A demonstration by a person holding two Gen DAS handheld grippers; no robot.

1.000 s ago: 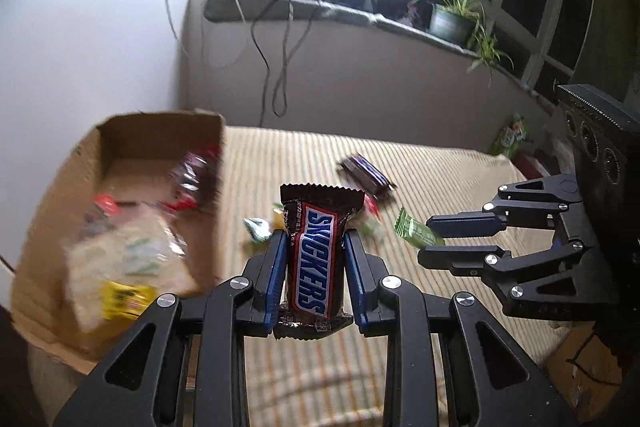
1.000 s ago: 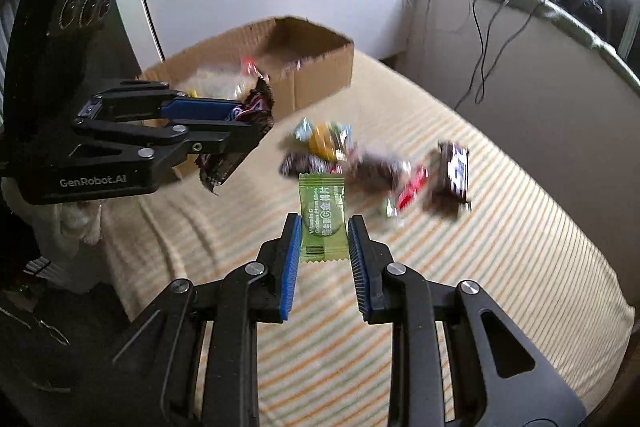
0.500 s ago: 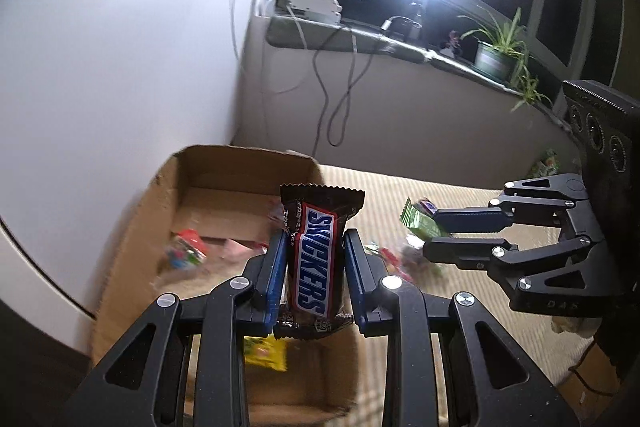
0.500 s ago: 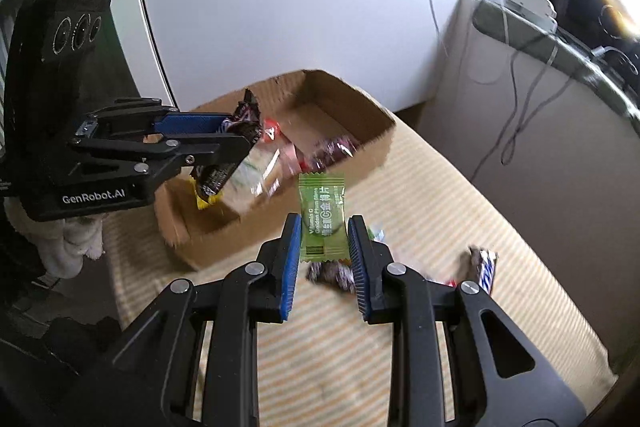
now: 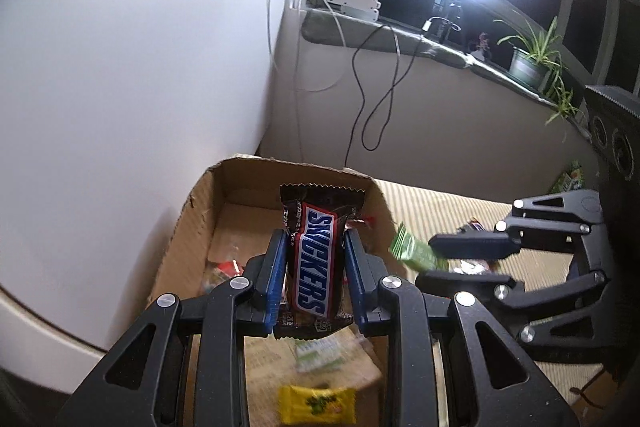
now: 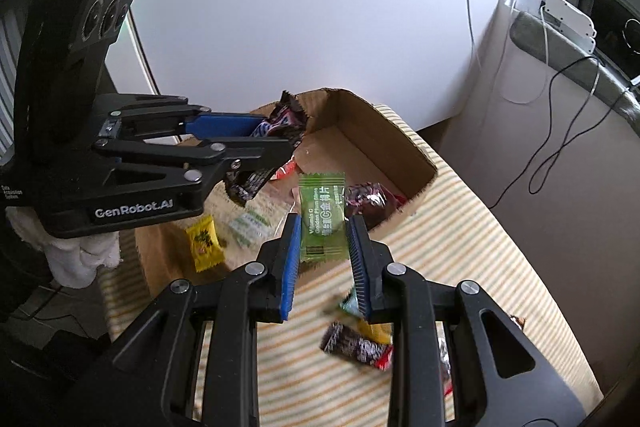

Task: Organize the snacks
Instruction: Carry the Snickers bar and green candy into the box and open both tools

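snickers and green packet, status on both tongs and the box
Left tongs shut on Snickers bar, above cardboard box. Right tongs shut on green plum-slice packet, at box's near edge. Nothing in the way; loose candies on striped surface.

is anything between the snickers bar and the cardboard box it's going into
Nothing visible. The brown Snickers bar, clamped in the left hand-held gripper, hangs over the open-topped cardboard box; below it lie only loose snacks on the box floor.

One cardboard box [image 6: 404,147] beyond the fingers; one Snickers bar [image 5: 314,265] and one green packet [image 6: 323,219] — each between fingers; one yellow candy [image 6: 204,243] inside.
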